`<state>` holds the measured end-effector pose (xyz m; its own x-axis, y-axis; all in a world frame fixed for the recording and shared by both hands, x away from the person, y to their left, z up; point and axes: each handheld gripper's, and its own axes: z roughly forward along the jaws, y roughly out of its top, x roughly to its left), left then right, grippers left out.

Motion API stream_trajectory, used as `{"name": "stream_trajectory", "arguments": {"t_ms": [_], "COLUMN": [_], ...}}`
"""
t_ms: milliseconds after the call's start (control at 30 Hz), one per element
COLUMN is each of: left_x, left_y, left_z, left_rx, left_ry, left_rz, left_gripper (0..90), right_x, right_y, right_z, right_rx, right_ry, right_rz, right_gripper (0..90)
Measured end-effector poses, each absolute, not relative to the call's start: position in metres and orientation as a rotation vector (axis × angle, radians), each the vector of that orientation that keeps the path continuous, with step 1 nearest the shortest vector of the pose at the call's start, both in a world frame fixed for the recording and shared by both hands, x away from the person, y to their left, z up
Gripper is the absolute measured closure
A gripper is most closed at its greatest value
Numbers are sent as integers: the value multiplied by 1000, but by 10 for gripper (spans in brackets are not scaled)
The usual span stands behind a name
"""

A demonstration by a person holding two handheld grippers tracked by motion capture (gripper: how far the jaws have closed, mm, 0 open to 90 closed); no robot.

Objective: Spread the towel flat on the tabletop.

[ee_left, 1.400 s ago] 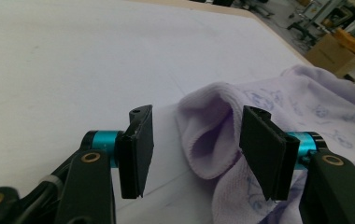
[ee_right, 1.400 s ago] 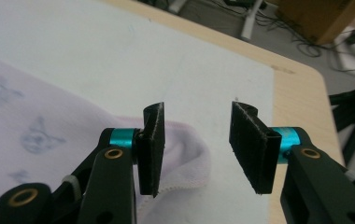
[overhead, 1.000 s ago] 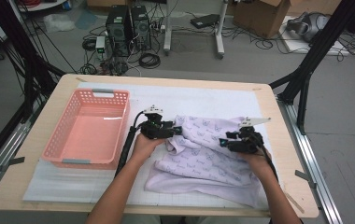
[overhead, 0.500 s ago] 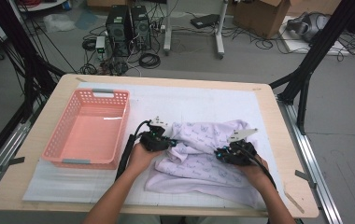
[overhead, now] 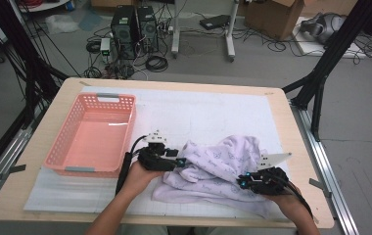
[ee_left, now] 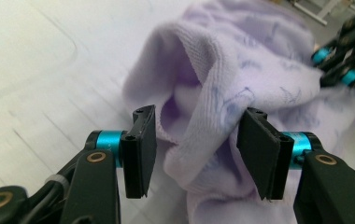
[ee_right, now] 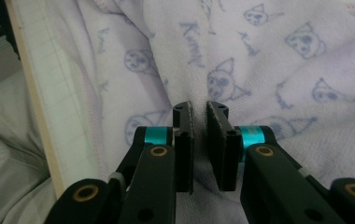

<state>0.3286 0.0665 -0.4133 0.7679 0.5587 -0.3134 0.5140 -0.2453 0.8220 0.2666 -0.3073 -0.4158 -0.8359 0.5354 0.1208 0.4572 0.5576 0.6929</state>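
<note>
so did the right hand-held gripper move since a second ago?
Yes. In the high view the right hand-held gripper has shifted toward the table's near edge, pinching the lilac towel and dragging it back, farther from the pink basket.

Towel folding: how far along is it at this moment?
Done: little; the lilac towel lies bunched on the table, no neat fold. In hand: the right claw is shut on a pinch of it; the left claw, jaws just opening, straddles a fold. Left: folding; perhaps the pink basket.
</note>
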Motion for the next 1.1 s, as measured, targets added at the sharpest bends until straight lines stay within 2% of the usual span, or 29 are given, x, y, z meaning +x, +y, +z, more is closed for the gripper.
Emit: {"name": "stream_trajectory", "arguments": {"t_ms": [167,233,367,533,633,800,867,1100], "left_x": [340,349,369,391,395,389,386,374], "left_y": [75,74,66,49,37,20,16,9], "left_z": [-397,-396,-400,-418,-432,-441,-442,-446], "left_rx": [1835,1854,1872,1894,1952,2033,2059,2081], "left_ry": [839,864,901,950,962,901,885,826], "left_rz": [122,146,206,190,129,48,38,84], "left_gripper": [481,499,573,667,662,565,516,480], "right_x": [266,266,264,261,262,263,264,266], "right_y": [-309,-309,-312,-323,-325,-324,-324,-324], "right_z": [-419,-417,-407,-397,-398,-401,-401,-404], "right_rx": [862,847,822,843,849,855,849,870], "right_ry": [2675,2662,2548,2405,2404,2408,2405,2400], "right_rz": [1139,1158,1221,1260,1259,1264,1265,1279], "right_gripper": [804,735,639,622,622,621,620,617]}}
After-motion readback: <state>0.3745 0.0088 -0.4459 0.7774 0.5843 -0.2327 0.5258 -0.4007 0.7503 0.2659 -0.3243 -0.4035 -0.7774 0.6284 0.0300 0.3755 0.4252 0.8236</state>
